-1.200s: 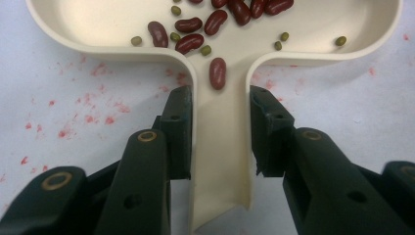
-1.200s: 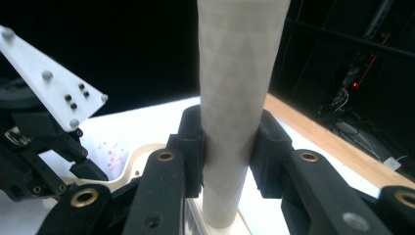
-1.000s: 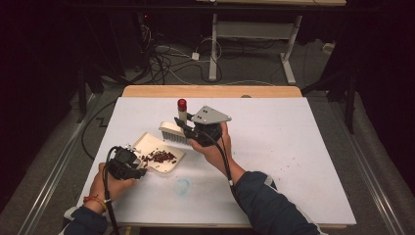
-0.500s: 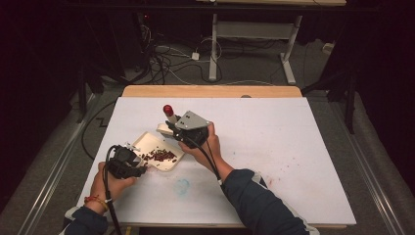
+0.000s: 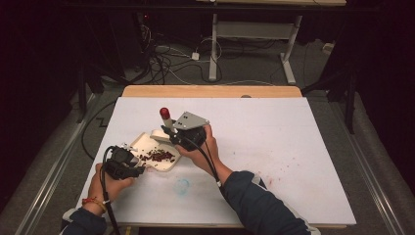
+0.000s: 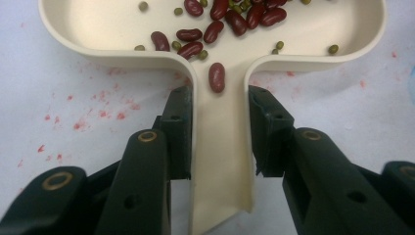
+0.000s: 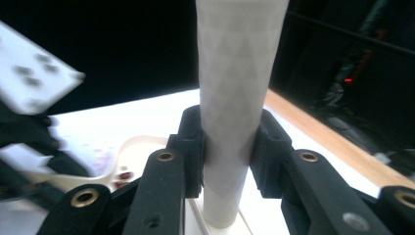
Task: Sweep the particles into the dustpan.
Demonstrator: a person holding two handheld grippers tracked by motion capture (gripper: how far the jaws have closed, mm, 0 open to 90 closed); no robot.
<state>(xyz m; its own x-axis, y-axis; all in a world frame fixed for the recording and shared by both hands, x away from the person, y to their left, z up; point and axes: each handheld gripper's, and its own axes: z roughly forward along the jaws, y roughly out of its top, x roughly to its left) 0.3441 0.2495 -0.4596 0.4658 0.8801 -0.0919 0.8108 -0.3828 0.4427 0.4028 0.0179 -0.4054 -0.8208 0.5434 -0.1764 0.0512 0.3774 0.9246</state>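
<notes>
1. White tabletop (image 5: 274,147), speckled with faint red marks, lay under our hands, with a wooden strip along its far edge and a dark room full of cables and desk legs beyond.
2. Nearest to us, our left gripper (image 5: 128,164) sat low at the near-left part of the table, held in the left hand (image 5: 113,182).
3. Its jaws were pinching the flat handle (image 6: 221,147) of a cream dustpan (image 5: 155,146); in the left gripper view both pads pressed against the handle's two sides.
4. That dustpan rested on the table just ahead of the left gripper, its tray holding red beans (image 6: 230,19) and a few small green ones (image 6: 333,49), with one red bean lying at the mouth of the handle.
5. Just beyond the tray, our right gripper (image 5: 171,131), held in the right hand (image 5: 198,147), was tilted over the dustpan's far edge.
6. Its jaws were clamped on the pale handle of a brush (image 7: 235,98), which stood upright between the pads in the right gripper view.
7. From above, the brush's red-tipped end (image 5: 165,113) pointed up and away from us.
</notes>
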